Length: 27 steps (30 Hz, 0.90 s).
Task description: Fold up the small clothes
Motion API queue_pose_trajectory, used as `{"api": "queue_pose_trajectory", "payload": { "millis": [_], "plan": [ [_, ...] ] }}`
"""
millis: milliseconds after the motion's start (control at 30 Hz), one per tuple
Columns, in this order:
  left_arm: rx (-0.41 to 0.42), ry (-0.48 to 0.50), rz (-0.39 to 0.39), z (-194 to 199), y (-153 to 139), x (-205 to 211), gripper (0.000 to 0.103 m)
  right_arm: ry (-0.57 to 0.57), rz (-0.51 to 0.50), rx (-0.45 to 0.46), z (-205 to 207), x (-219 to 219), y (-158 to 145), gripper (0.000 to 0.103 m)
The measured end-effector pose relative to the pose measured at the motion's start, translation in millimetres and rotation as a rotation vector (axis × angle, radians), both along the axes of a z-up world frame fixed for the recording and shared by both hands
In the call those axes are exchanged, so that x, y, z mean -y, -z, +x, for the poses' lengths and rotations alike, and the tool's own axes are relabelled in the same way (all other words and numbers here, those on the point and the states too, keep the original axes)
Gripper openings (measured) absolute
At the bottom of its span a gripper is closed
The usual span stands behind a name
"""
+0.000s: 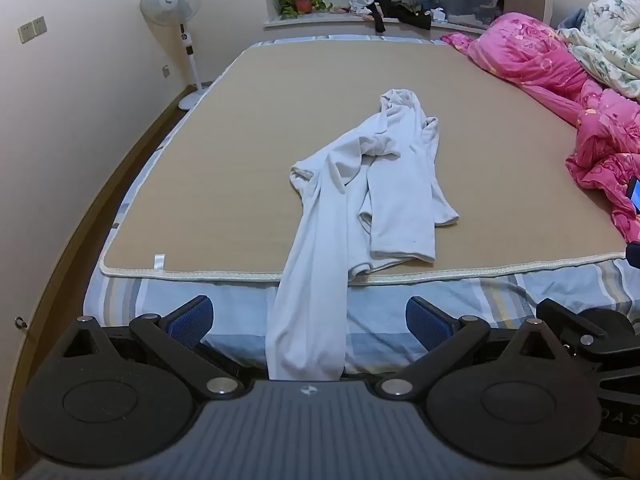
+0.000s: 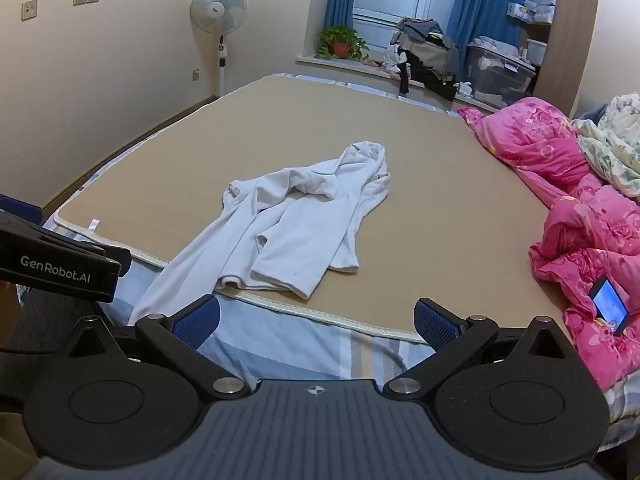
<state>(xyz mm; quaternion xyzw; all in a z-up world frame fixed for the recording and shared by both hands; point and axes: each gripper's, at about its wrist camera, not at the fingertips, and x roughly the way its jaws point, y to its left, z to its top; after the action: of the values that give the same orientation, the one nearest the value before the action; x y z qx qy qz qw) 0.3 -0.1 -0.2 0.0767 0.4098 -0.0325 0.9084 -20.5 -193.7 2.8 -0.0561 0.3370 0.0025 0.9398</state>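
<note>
A crumpled white long-sleeved garment (image 1: pixel 384 184) lies on the tan mat (image 1: pixel 240 152) of the bed, one sleeve (image 1: pixel 308 312) hanging over the near edge. My left gripper (image 1: pixel 310 322) is open, its blue-padded fingers either side of that sleeve, not touching it. In the right wrist view the garment (image 2: pixel 296 224) lies ahead and to the left. My right gripper (image 2: pixel 318 326) is open and empty above the bed's near edge. The left gripper's body (image 2: pixel 60 268) shows at the left of the right wrist view.
A pink quilt (image 2: pixel 580 208) and a floral one (image 2: pixel 612 148) are heaped along the bed's right side, with a lit phone (image 2: pixel 610 306) on the pink one. A standing fan (image 2: pixel 220 12), a potted plant (image 2: pixel 340 42) and piled clothes (image 2: pixel 424 52) stand beyond the bed.
</note>
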Motion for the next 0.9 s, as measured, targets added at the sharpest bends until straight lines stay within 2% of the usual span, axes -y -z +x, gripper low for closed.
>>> {"api": "queue_pose_trajectory", "payload": {
  "millis": [900],
  "plan": [
    [0.003, -0.005, 0.017, 2.1, 3.7, -1.6, 0.103, 0.004, 0.005, -0.007, 3.1, 1.3, 2.1, 0.102]
  ]
}}
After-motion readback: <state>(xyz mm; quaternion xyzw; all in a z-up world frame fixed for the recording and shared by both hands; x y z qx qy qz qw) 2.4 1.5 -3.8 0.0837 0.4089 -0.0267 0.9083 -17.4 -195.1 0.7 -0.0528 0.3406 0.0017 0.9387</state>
